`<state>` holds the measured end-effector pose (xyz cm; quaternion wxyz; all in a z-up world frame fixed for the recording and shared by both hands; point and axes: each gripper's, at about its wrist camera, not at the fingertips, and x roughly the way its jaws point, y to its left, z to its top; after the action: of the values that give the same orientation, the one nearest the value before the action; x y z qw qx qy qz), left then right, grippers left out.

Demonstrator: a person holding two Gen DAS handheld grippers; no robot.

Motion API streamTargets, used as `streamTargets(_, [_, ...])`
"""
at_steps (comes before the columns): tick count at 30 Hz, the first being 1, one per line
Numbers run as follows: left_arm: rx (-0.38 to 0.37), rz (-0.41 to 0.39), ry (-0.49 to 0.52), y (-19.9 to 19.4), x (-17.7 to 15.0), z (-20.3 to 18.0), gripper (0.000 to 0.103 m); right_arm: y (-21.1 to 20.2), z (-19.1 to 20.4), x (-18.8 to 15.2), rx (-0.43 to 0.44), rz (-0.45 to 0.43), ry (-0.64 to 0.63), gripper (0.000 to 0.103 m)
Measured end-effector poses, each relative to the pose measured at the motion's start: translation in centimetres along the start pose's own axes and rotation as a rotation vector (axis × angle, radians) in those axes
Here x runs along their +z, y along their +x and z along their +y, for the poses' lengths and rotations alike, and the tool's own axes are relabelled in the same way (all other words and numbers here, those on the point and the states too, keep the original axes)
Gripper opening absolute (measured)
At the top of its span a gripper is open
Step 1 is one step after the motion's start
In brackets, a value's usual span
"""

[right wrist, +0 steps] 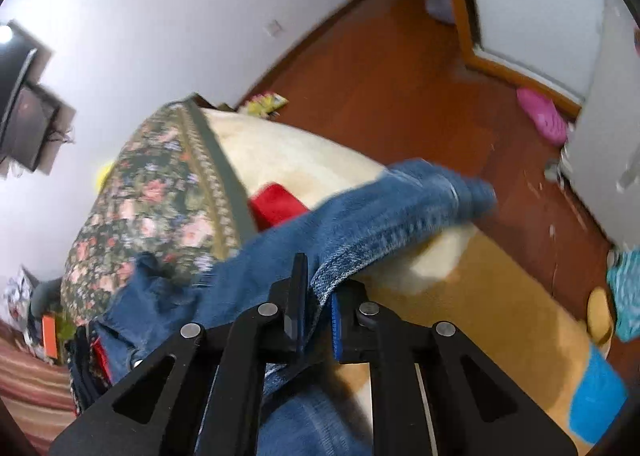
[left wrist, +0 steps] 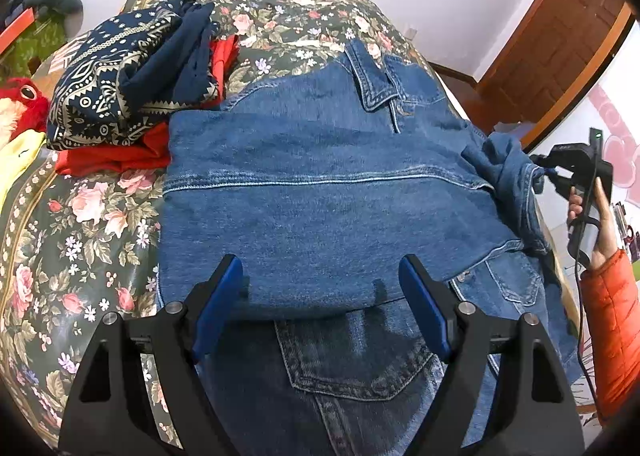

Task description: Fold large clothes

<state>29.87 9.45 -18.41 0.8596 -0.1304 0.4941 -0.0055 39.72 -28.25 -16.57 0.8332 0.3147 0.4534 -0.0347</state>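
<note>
Here, in the left wrist view, a denim jacket lies spread on a bed covered by a flowered bedspread, collar toward the far wall. The left tongs hang over the jacket's near hem with the jaws wide apart and nothing between the blue pads. Jeans lie under that hem, a back pocket showing. To the left of the jacket sits a pile of folded clothes, dark patterned cloth on top of red. At the right edge a hand in an orange sleeve holds the right tongs, pinched on the jacket's sleeve.

In the right wrist view, which is blurred, the right tongs are closed on the edge of that denim sleeve, the cloth squeezed between the pads. The sleeve stretches away above the bed's edge, with the red-brown floor beyond.
</note>
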Motion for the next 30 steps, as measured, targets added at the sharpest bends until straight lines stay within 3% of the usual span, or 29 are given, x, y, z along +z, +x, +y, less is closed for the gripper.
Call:
streamTargets(6, [-0.009,-0.042,0.014,-2.0,0.0,-0.3,0.08,-6.6,6.3,-0.2,0.131,-0.093,-0.16,0.008])
streamTargets(10, [-0.008,-0.077,0.019,-3.7,-0.1,-0.2,0.08,-10.8,11.5,-2.2,0.24,-0.127,-0.303,0.007])
streamTargets(13, [-0.006,-0.1,0.014,-4.9,-0.4,0.3,0.08,-12.6,15.1,-4.6,0.325,-0.093,-0.388,0.007])
streamTargets(18, [-0.004,-0.13,-0.01,-6.8,-1.1,2.0,0.08,-12.2,20.2,-9.3,0.418,0.058,-0.485,0.006])
streamTargets(23, [0.002,-0.146,-0.044,-8.2,-2.2,4.1,0.081,-8.2,22.6,-15.6,0.362,0.207,-0.595,0.006])
streamTargets(26, [0.007,-0.146,-0.063,-8.8,-2.9,5.4,0.081,-4.9,22.4,-19.6,0.302,0.326,-0.643,0.006])
streamTargets(30, [0.004,-0.132,-0.106,-9.1,-4.0,7.0,0.081,-3.1,21.5,-23.5,0.242,0.408,-0.712,0.007])
